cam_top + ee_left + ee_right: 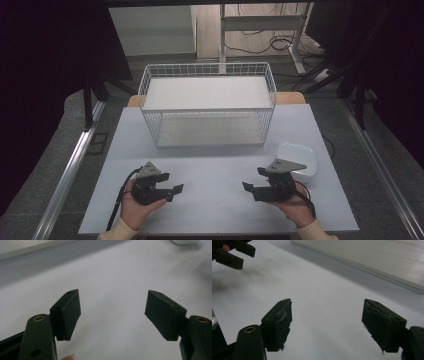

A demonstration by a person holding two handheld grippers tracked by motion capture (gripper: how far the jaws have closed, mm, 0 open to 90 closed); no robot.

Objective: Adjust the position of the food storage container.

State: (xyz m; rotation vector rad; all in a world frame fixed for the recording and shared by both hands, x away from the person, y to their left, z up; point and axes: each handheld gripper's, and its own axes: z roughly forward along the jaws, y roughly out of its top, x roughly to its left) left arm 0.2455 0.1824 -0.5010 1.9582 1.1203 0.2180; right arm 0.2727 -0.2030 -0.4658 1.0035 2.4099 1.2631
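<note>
Now, left gripper (170,186): jaws spread wide, nothing between them, low over the counter (215,200).
Right gripper (252,184): jaws wide apart, gripping nothing.
White dish (298,157): just behind the right jaws.
Wire basket (207,105): well beyond both.

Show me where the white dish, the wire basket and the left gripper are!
white dish (300,154): high view, on its flat middle.
wire basket (207,110): high view, on its front top rim.
left gripper (171,187): high view, midway between its open fingertips.
</note>
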